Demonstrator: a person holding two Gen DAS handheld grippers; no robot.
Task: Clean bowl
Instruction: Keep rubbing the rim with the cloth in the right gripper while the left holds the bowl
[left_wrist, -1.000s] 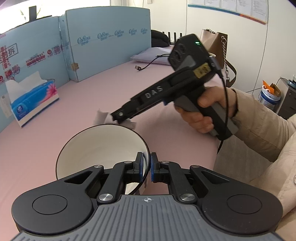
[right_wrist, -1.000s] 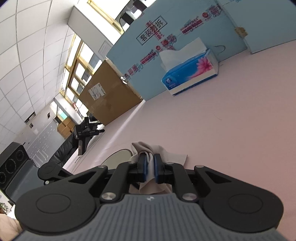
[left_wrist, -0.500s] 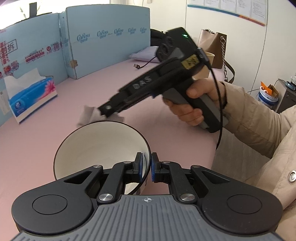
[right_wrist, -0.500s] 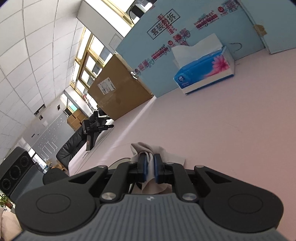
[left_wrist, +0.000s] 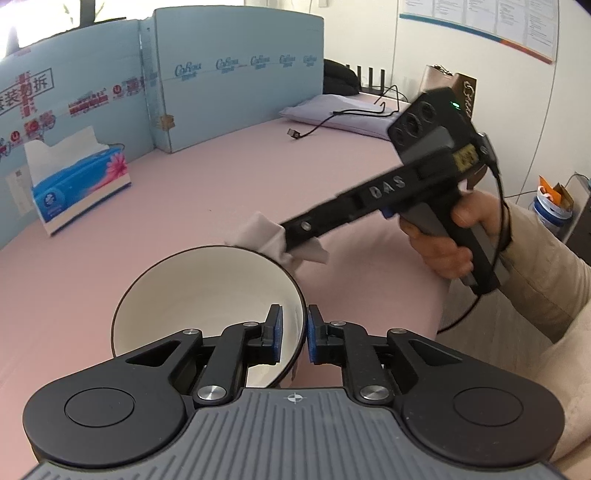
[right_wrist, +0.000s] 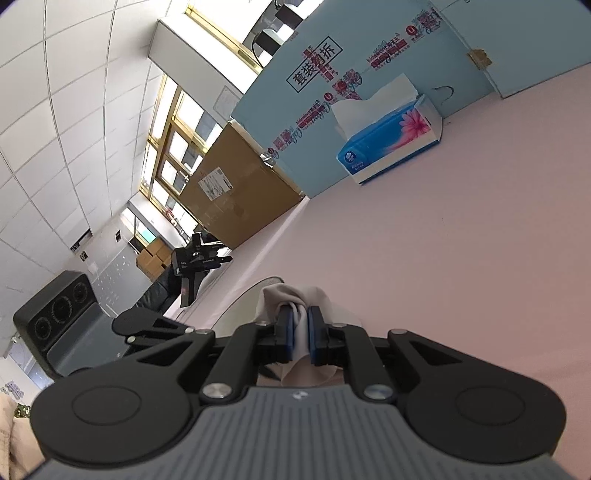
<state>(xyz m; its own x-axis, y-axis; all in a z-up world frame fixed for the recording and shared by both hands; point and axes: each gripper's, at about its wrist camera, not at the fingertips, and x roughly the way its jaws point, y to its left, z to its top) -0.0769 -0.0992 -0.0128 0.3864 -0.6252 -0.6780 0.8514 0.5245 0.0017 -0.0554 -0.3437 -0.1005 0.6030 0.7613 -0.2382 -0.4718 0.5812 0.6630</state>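
"DAS" on right gripper (left_wrist: 291, 242) body; "套装勿拆", probably, on blue panel (right_wrist: 316, 66).

Left wrist view: mounted low behind the left gripper (left_wrist: 293, 334), facing forward over the pink table (left_wrist: 221, 177) toward the far blue partition (left_wrist: 236, 74), very near the bowl (left_wrist: 207, 291). Right wrist view: set behind the right gripper (right_wrist: 300, 334), rolled sideways, tilted up to take in ceiling and windows, close on the cloth (right_wrist: 295, 299). Shared by both: bowl rim, cloth, tissue box (left_wrist: 79, 184), partition, table.
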